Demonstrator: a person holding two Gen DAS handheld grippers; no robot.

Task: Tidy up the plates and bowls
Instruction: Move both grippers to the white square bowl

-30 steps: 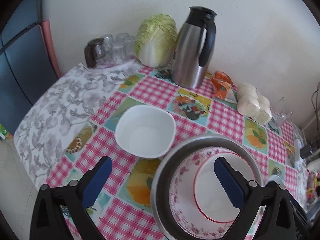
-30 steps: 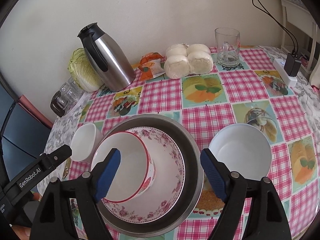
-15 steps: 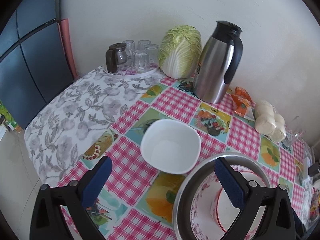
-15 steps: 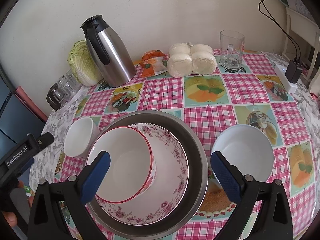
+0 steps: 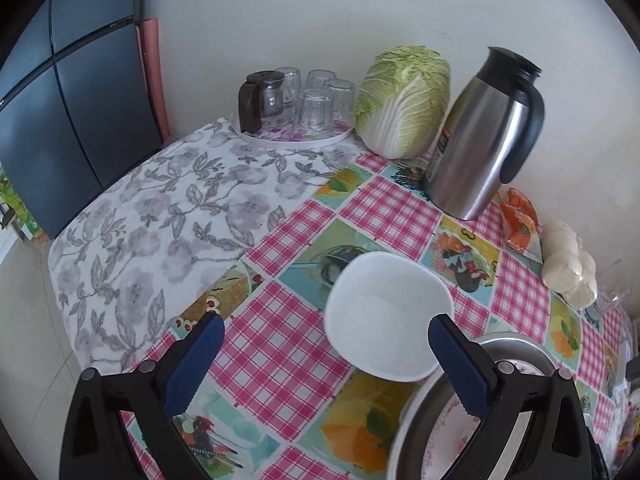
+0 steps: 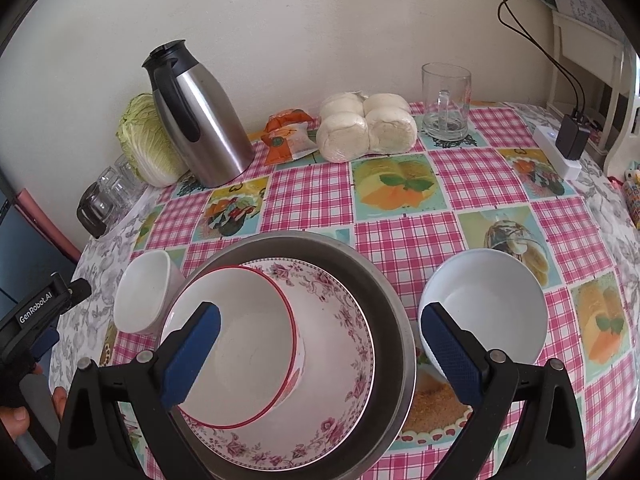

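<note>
I judge the stacking about half done. In the right wrist view the steel basin (image 6: 384, 280) sits near me on the worktop (image 6: 400, 216), and it already holds the floral-rimmed bowl (image 6: 340, 380) with the red-rimmed bowl (image 6: 240, 344) lying tilted inside that. Two pieces are not nested yet: the square white bowl (image 5: 388, 316) stands just left of the basin, close against its rim, and the round white bowl (image 6: 488, 308) stands just right of it, both upright and empty.

My right claw (image 6: 320, 344) has just been spreading its jaws and now stands wide and released, with nothing pressed between the pads; it hangs above the basin, one pad over the red-rimmed bowl and the other over the near edge of the round white bowl. My left claw (image 5: 324, 354) is also spread wide and carries nothing. In its own view the square white bowl sits ahead between the pads, closer to the right one, not touched as far as I can tell.

What is left, in my estimate: bring each white bowl into the stack, and perhaps settle the tilted red-rimmed bowl flat first.
</note>
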